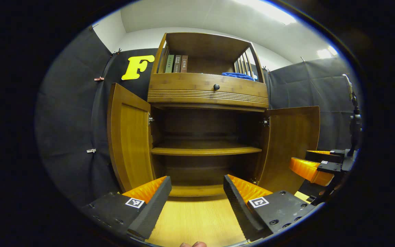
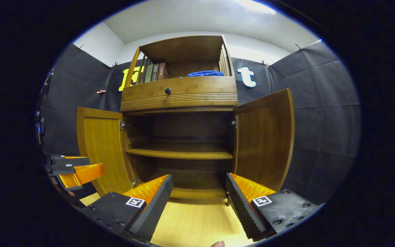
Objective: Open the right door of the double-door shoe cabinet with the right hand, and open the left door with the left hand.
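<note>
Wood, cabinet: bamboo-toned shoe cabinet [image 1: 207, 92] stands straight ahead of both cameras, on a pale wooden floor [image 1: 197, 219].
Left door: left door [image 1: 129, 137] is swung out wide, ahead and to the left of the left hand-held gripper [image 1: 197, 192].
Right door: right door [image 2: 264, 137] is likewise swung out, ahead and to the right of the right hand-held gripper [image 2: 199, 193].
Interior: inner shelf [image 2: 180, 153] is exposed and bare, between the two doors.
Left hand-held gripper state: fingers apart, nothing between them, clear of the cabinet.
Right hand-held gripper state: fingers apart, holding nothing, clear of the cabinet; also seen from the left gripper view, off to the right beside the right door.
Task status (judgement): both doors stand open, so the task looks complete.
Handling (judgement): doors are stiff, flat panels on side hinges, likely light to swing; smooth lacquered faces could slip. No door knob is visible, so the free vertical edge is the place to take hold.
Above: drawer [image 2: 178, 91] with a dark knob [image 2: 167, 91]; books [image 2: 156, 72] and blue cloth [image 2: 205, 73] on the top shelf.
</note>
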Demonstrator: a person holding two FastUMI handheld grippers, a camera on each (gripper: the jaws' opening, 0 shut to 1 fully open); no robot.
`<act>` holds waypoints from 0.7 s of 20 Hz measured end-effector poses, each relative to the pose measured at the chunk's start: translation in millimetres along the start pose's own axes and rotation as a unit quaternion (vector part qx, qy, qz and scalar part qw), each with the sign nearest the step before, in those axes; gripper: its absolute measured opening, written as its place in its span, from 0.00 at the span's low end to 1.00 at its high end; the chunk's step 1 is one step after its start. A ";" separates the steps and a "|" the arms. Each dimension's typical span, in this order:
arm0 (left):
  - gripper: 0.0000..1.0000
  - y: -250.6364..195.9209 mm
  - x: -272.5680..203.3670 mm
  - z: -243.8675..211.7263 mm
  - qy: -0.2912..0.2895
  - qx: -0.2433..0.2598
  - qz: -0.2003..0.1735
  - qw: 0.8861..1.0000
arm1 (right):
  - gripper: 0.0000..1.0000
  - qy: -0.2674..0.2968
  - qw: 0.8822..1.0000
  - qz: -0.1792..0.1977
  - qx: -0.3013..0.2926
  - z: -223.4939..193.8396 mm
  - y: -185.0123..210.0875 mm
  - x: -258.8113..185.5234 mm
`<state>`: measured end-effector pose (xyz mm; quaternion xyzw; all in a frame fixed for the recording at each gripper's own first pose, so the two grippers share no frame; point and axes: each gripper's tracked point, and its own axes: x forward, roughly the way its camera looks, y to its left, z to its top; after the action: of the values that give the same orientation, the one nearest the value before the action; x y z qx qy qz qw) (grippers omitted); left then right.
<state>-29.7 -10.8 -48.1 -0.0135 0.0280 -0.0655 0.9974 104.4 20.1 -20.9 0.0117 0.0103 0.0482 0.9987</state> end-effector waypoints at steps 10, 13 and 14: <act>0.93 -0.1 4.4 9.1 -0.011 0.019 0.005 1.000 | 0.96 0.007 1.000 0.024 -0.008 -4.1 10.6 18.9; 0.95 -3.5 8.8 12.0 -0.016 0.020 0.007 1.000 | 0.96 0.010 1.000 0.028 -0.007 -6.7 10.2 21.4; 0.95 -6.7 11.4 12.5 -0.015 0.020 0.006 1.000 | 0.98 0.009 0.999 0.031 -0.005 -5.8 10.2 22.3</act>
<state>-18.6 -18.6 -36.0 0.0059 0.0116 -0.0602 0.9981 125.5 32.5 -26.9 0.0070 0.0189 0.0797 0.9966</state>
